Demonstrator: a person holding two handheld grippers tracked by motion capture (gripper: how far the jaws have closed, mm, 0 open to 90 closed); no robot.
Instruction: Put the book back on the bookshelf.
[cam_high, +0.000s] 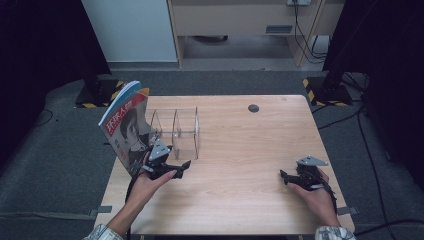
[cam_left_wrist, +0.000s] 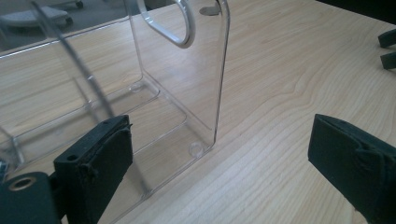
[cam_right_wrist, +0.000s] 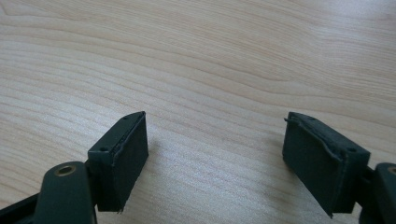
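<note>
Nearest the person, the right gripper rests low on the wooden table with its jaws wide apart and nothing but bare wood between them, well apart from everything else. The left gripper also has its jaws spread with nothing clamped, and the one clear acrylic rack stands just ahead of and beside its left jaw, its near corner reaching into the gap between the jaws. Farther left, one magazine stands upright at the rack's outer end, just behind the left hand
</note>
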